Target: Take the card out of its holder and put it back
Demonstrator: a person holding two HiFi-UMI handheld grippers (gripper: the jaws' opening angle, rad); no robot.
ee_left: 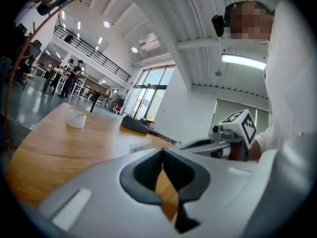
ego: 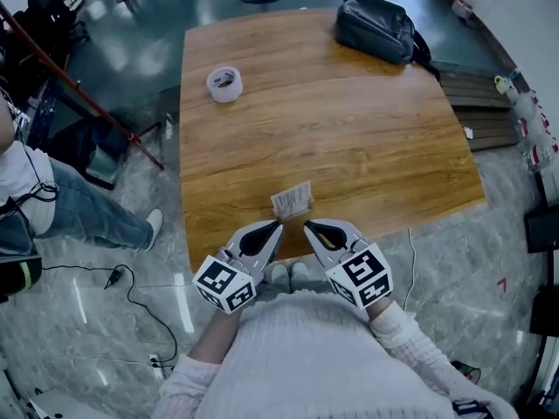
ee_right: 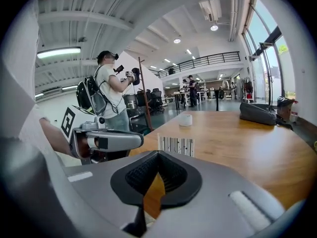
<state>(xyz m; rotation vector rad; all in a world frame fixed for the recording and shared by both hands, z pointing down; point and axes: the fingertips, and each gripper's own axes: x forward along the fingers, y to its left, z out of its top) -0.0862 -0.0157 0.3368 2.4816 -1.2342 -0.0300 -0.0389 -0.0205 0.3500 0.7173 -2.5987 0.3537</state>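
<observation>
Both tools are in our hands at the near edge of the desk (ego: 349, 147), side by side and angled toward each other. Our left tool (ego: 276, 228) has its jaws together, tips touching and nothing between them; its own view (ee_left: 162, 150) shows only the wood of the desk through the gap behind the closed tips. Our right tool (ego: 309, 226) is the same: jaws pressed together at the tips and empty, which its own view (ee_right: 157, 153) confirms.

We see the card (ego: 292, 201) just beyond both tool tips, near the middle of the desk's near edge and touched by neither tool. It stands with its barcode face toward the right tool (ee_right: 176, 145), and the left gripper view catches it just past the jaw tips (ee_left: 140, 147). We cannot make out the holder separately from the card.

Toward the far left corner of the desk lies a tape roll (ego: 224, 84), and at the far right corner sits a dark bag (ego: 377, 27). A person (ego: 79, 208) in jeans stands on the floor off the desk's left edge.
</observation>
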